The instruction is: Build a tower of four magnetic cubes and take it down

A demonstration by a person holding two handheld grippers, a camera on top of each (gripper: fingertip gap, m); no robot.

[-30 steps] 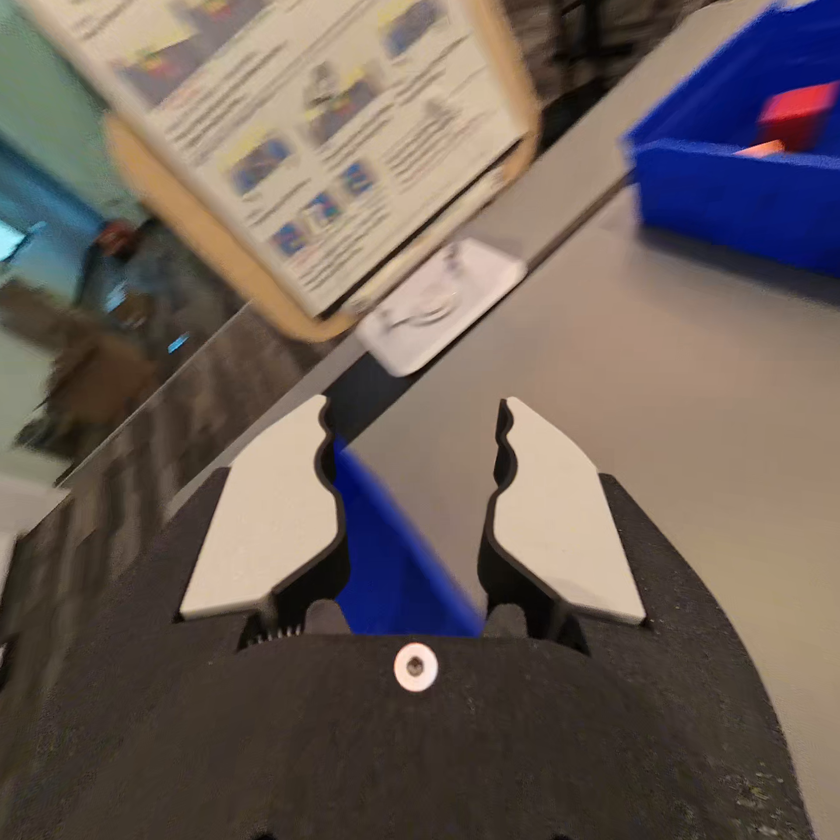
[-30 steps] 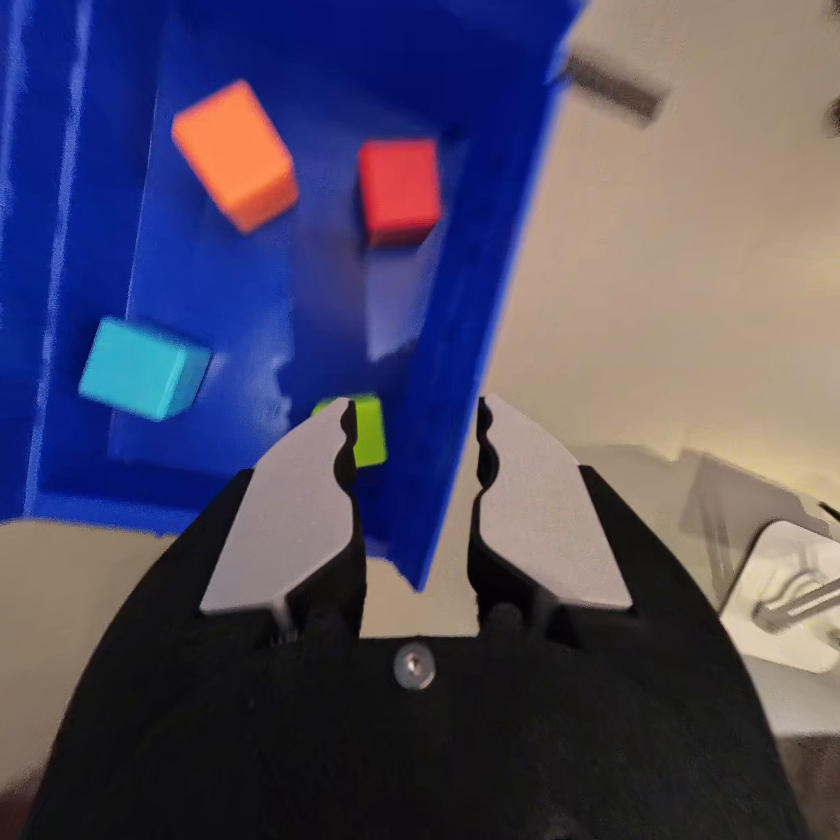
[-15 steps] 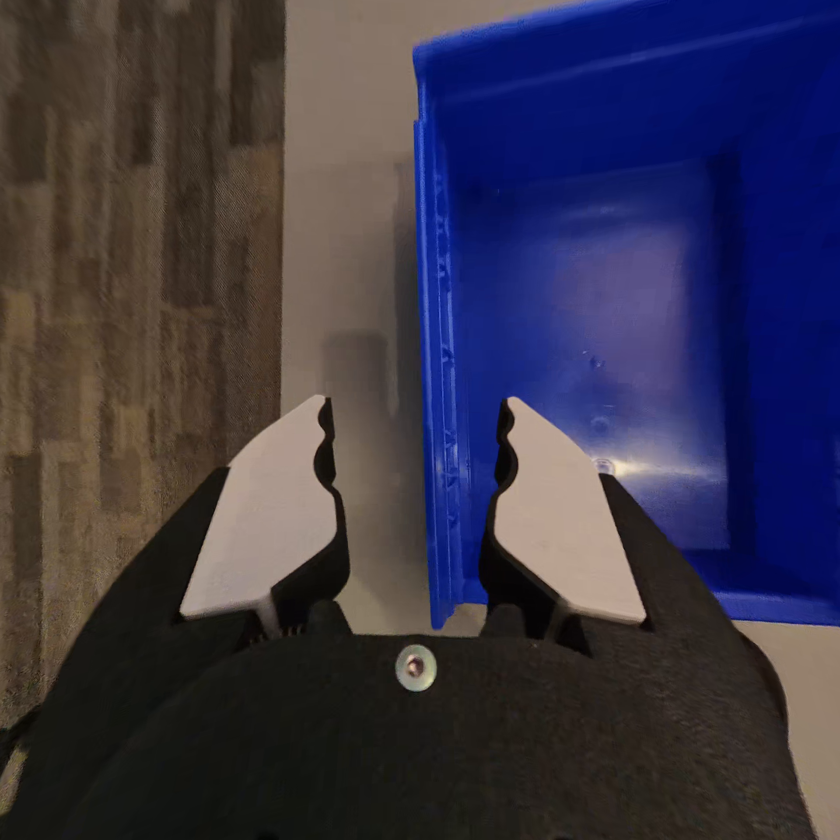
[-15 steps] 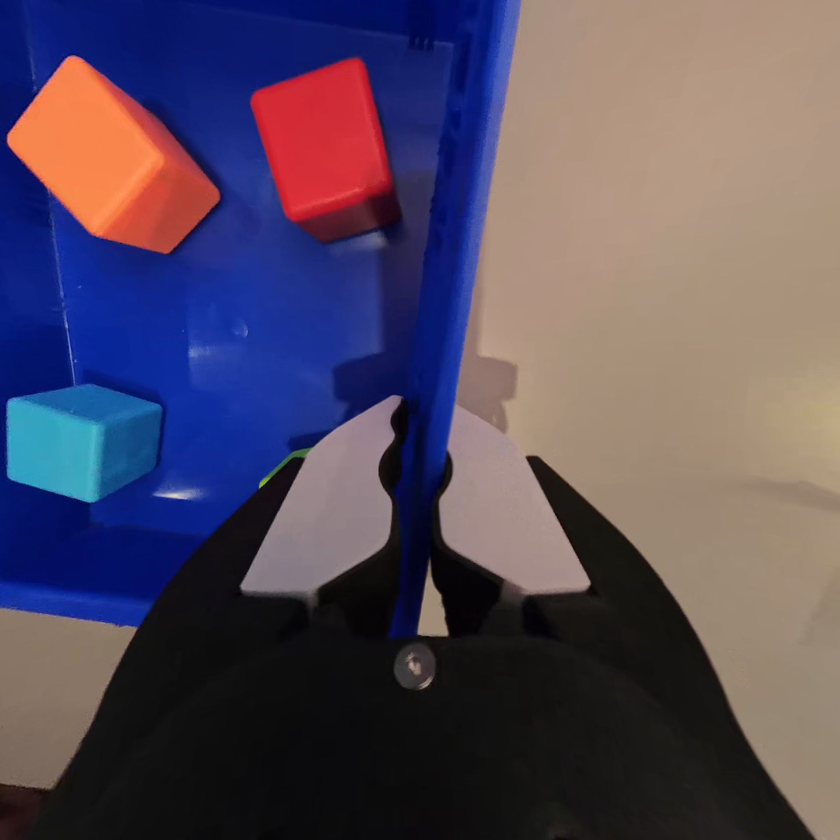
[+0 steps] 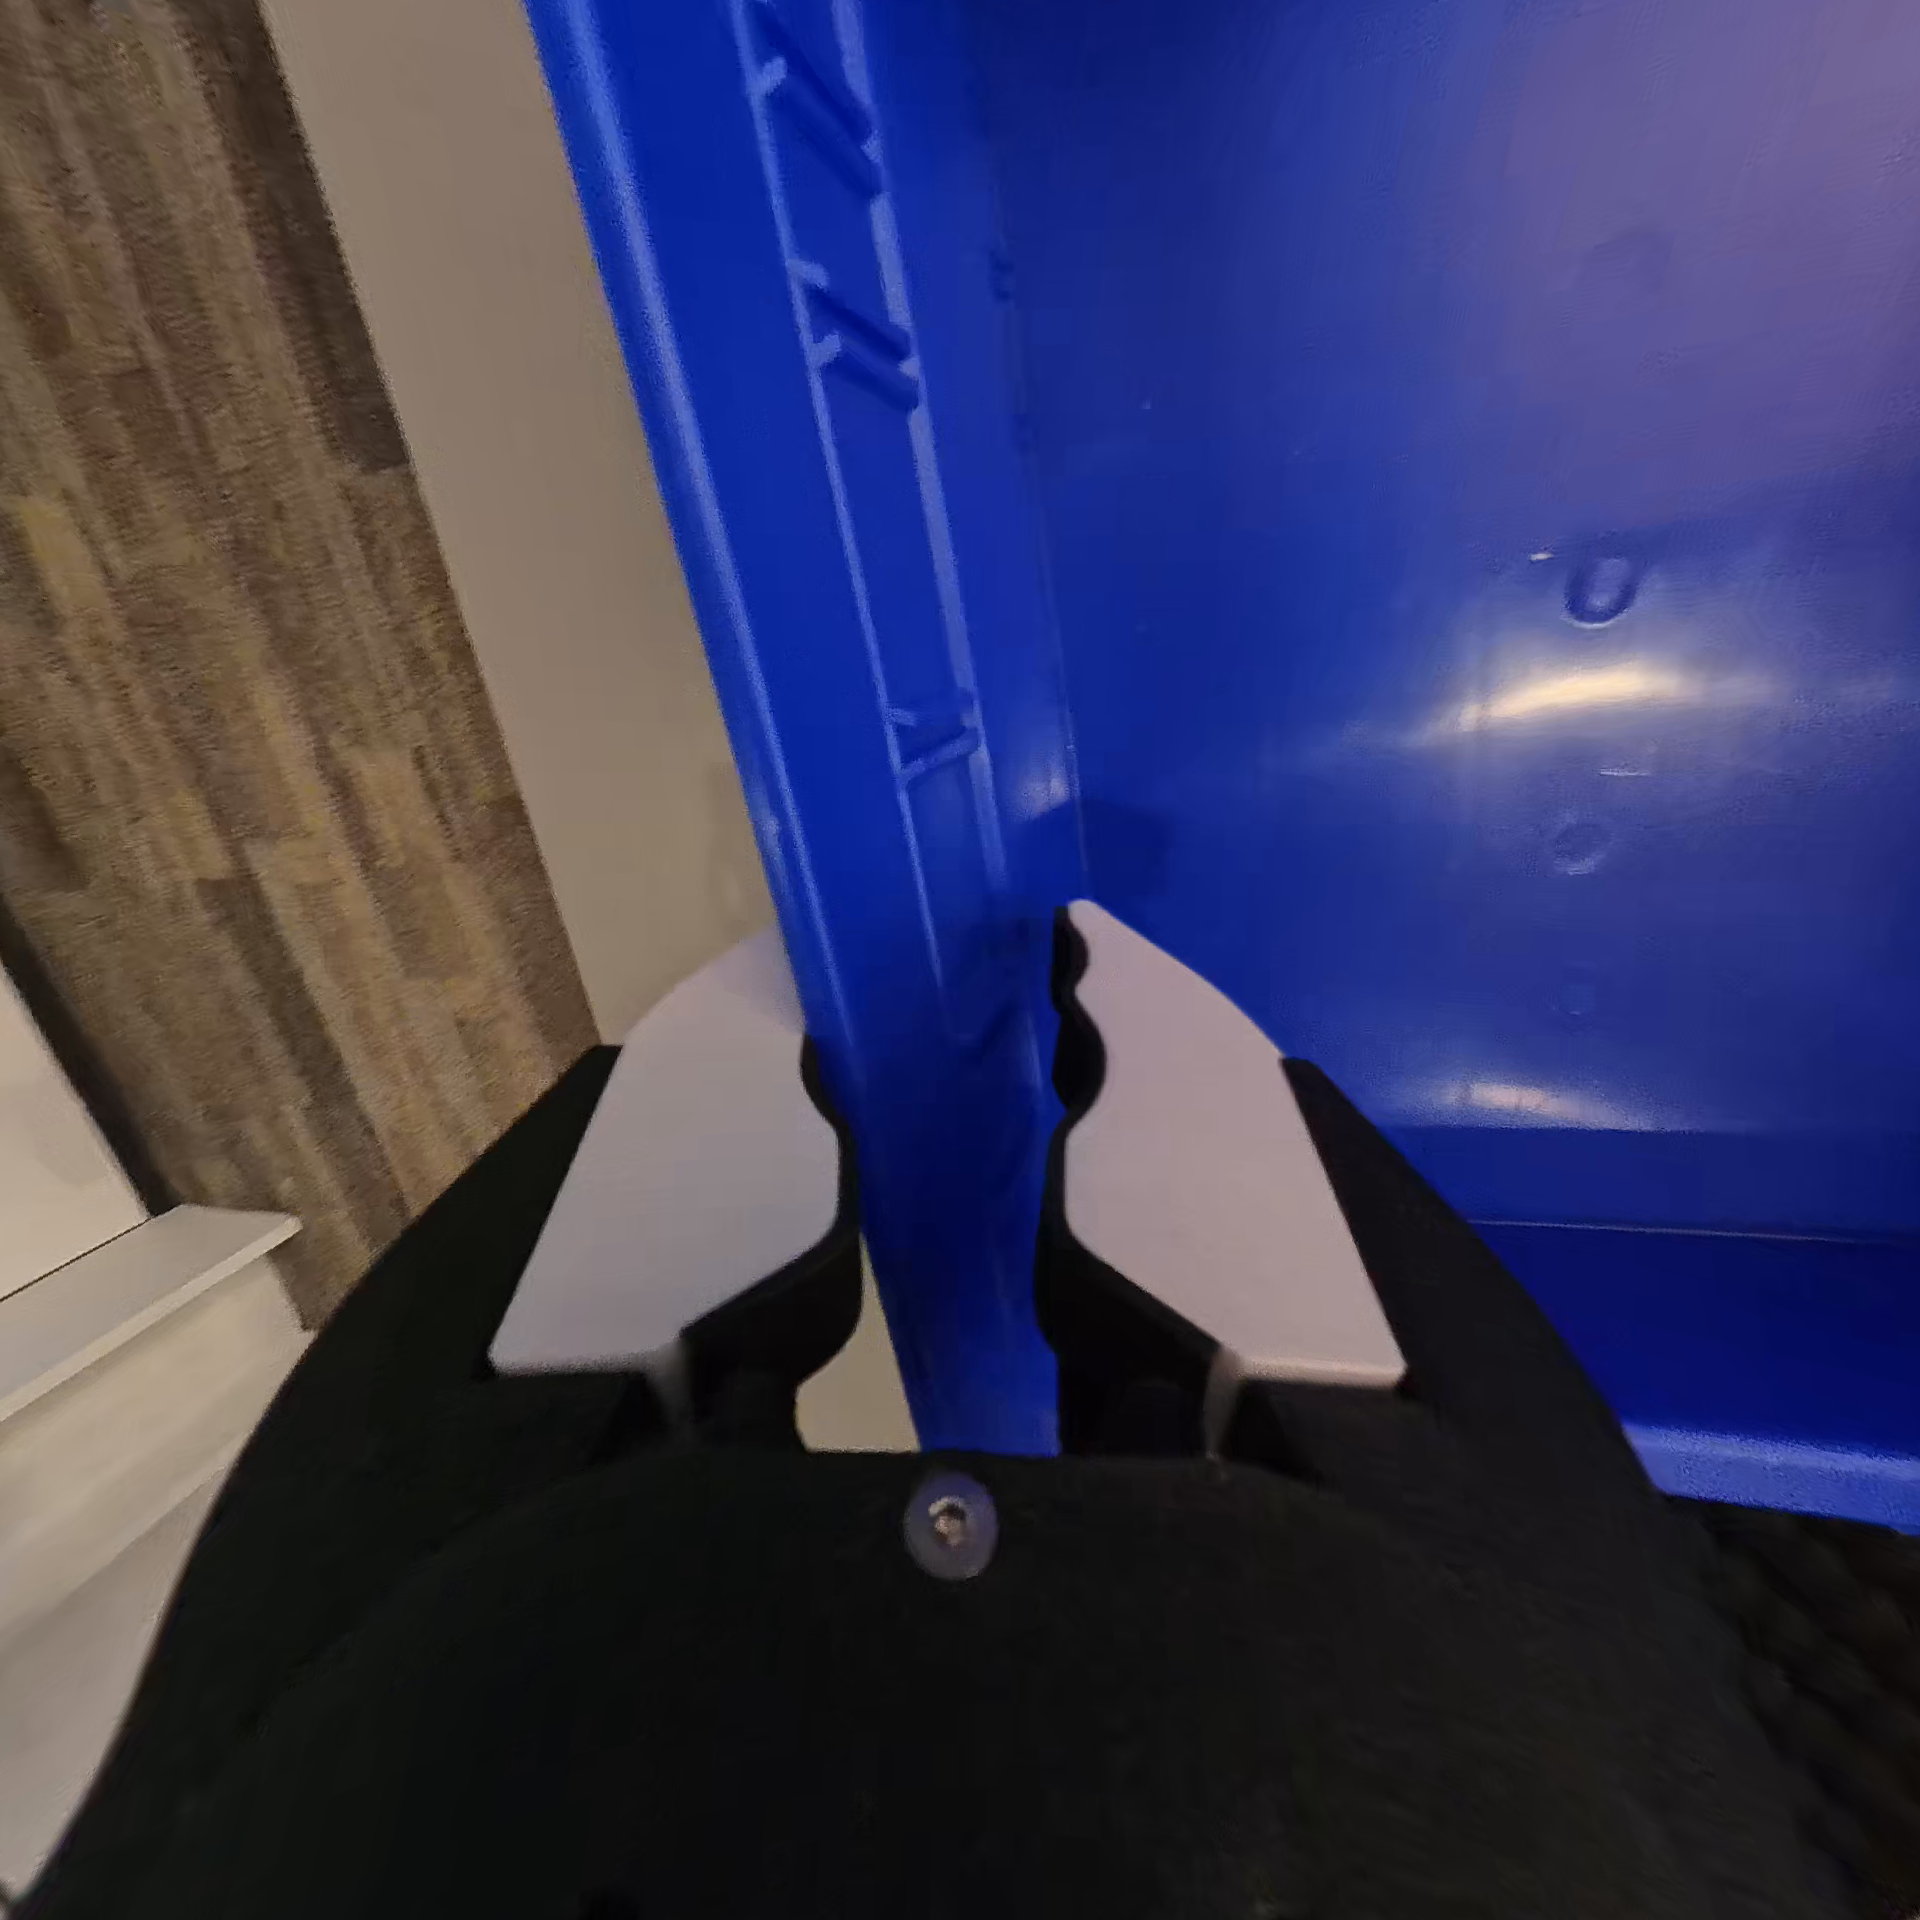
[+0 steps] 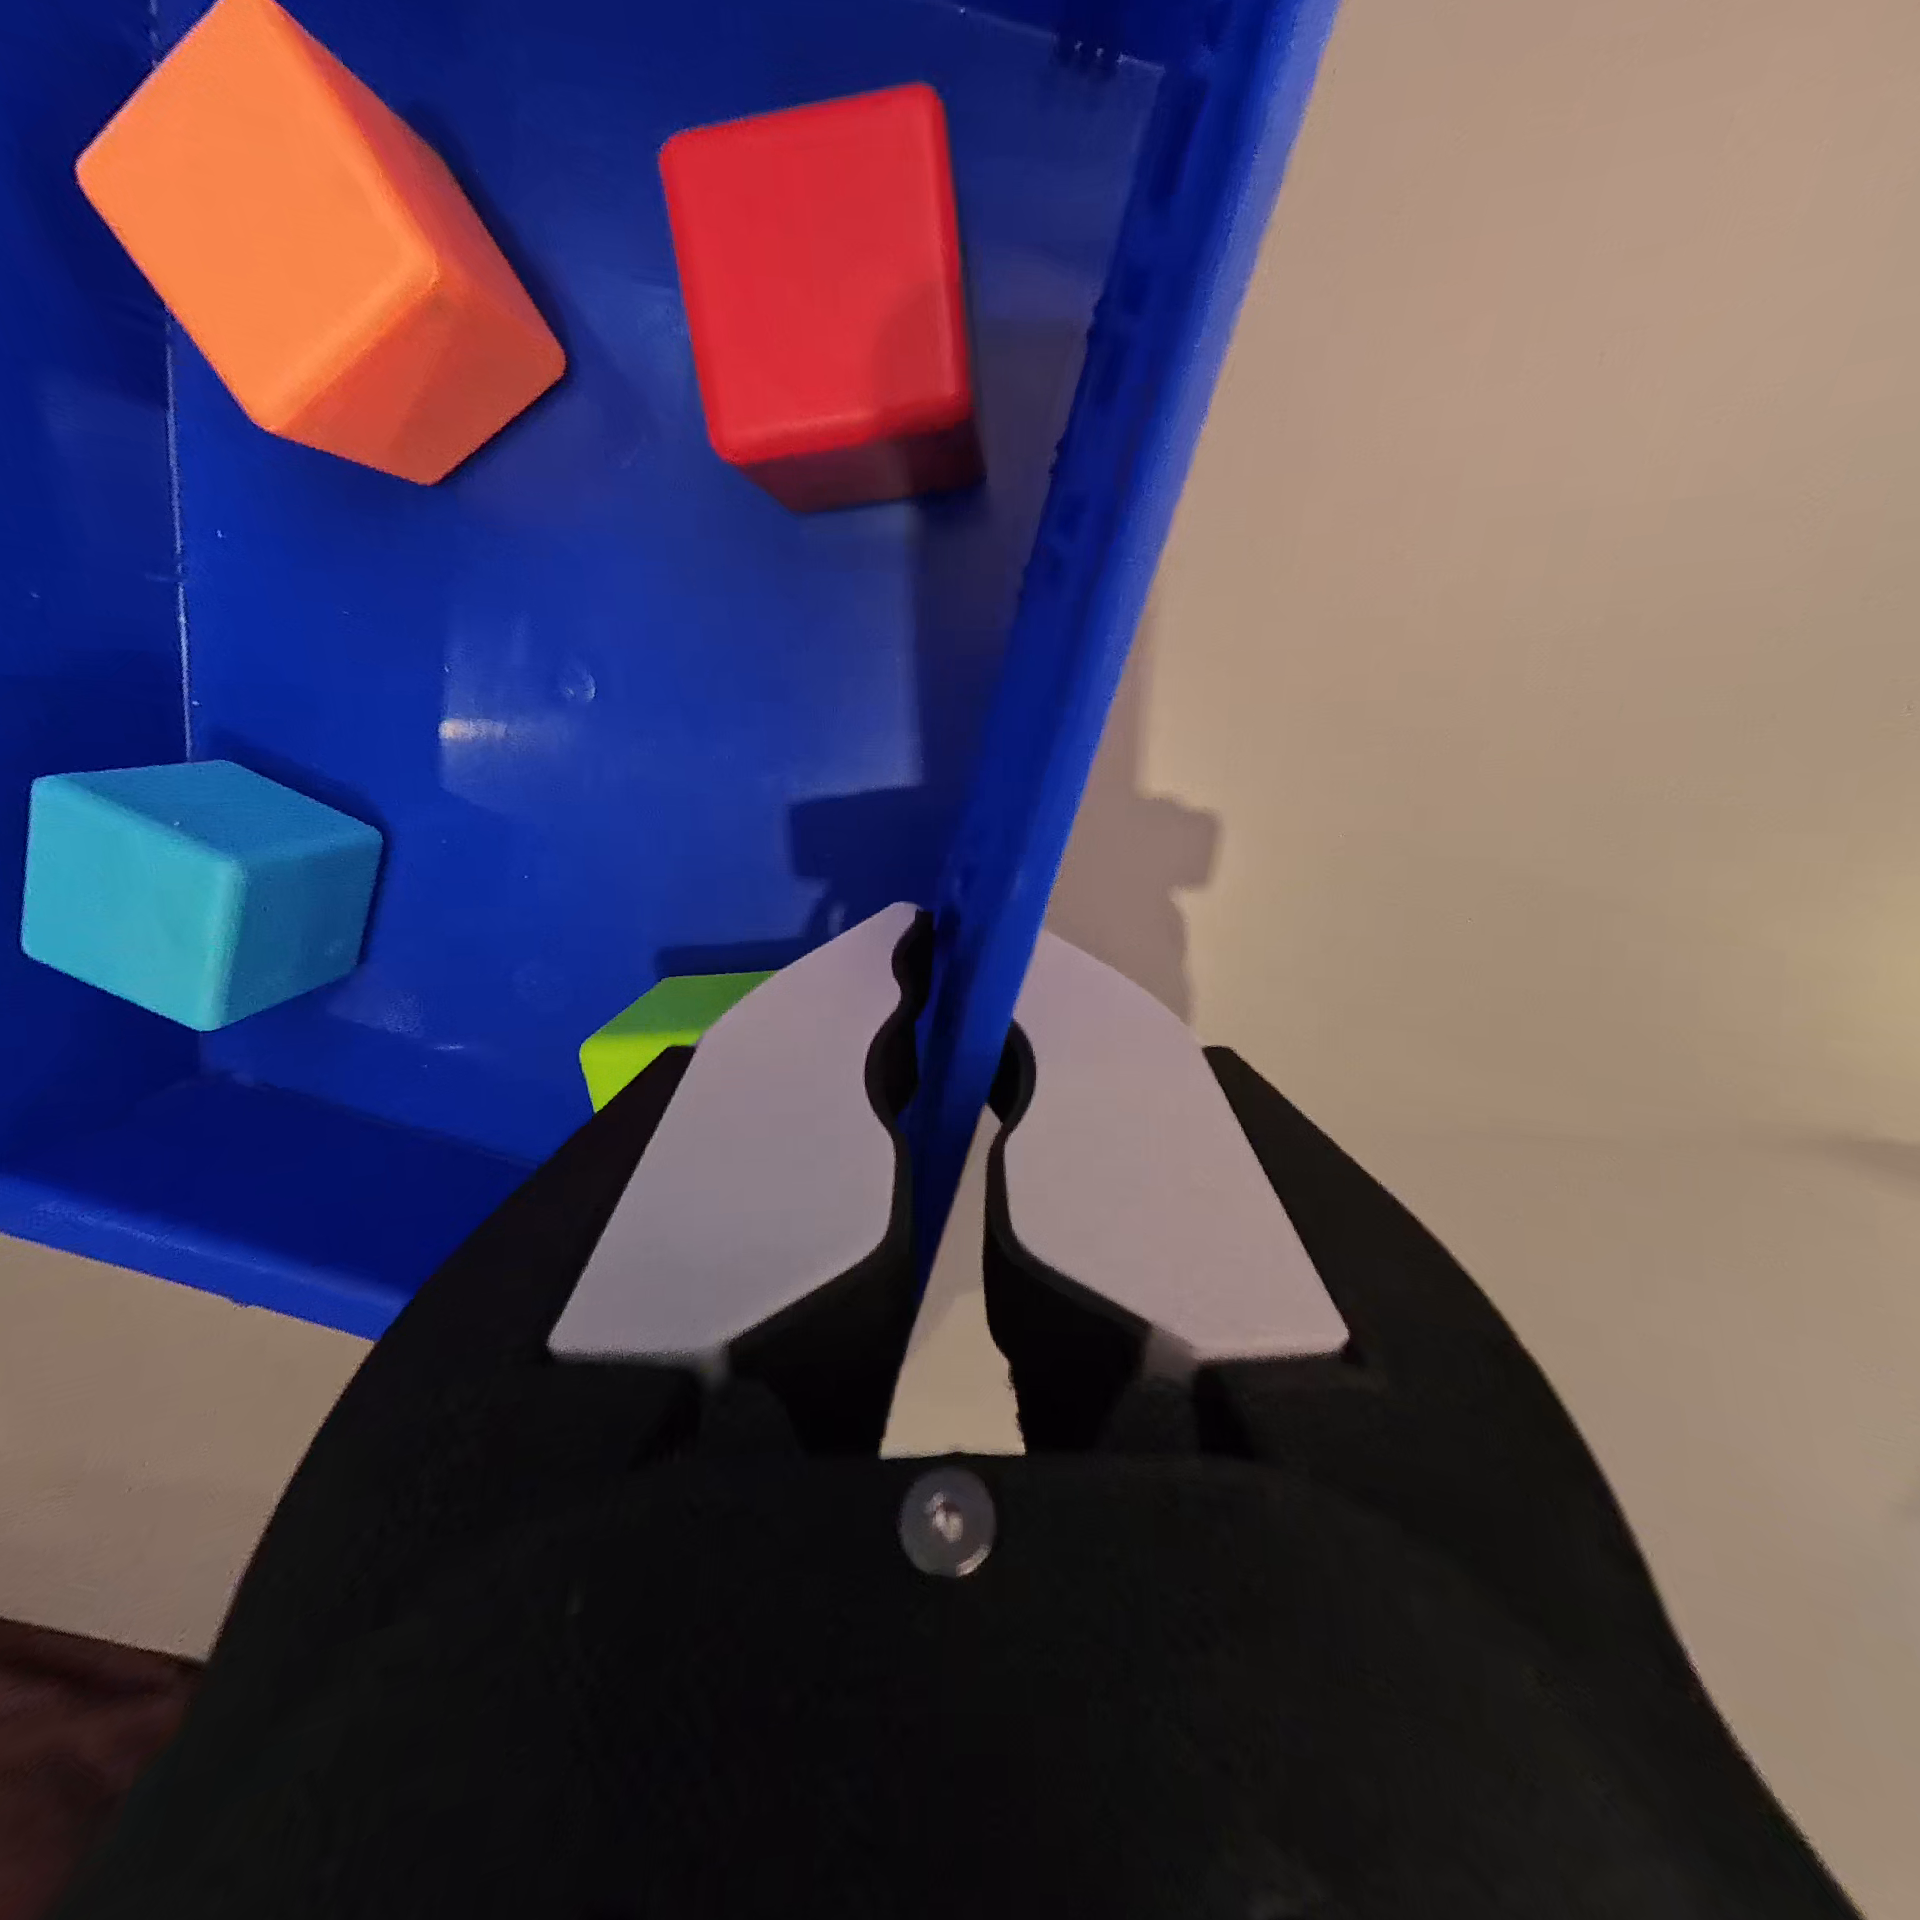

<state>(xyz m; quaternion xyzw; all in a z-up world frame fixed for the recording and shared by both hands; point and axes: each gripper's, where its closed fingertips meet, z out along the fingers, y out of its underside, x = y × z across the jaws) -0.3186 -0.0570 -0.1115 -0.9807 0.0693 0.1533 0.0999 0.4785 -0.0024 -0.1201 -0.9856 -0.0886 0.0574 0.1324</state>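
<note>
In the right wrist view a blue bin (image 6: 1143,416) holds an orange cube (image 6: 312,239), a red cube (image 6: 821,281), a teal cube (image 6: 187,894) and a green cube (image 6: 665,1029) that my finger partly hides. My right gripper (image 6: 966,935) is shut on this bin's right wall. In the left wrist view a second blue bin (image 5: 831,520) shows no cubes on the floor that is in view. My left gripper (image 5: 925,935) is shut on its left wall, one finger outside and one inside.
Both bins sit on a pale table (image 5: 468,416), which also shows in the right wrist view (image 6: 1558,727). The table's left edge runs close to the left bin, with brown carpet (image 5: 208,623) beyond it. A white ledge (image 5: 125,1309) lies at lower left. My hands' fingertips stand some 80 cm from each other.
My left gripper swung down from above the table onto the empty bin's left wall and closed on it. My right gripper closed on the cube bin's right wall and has stayed there.
</note>
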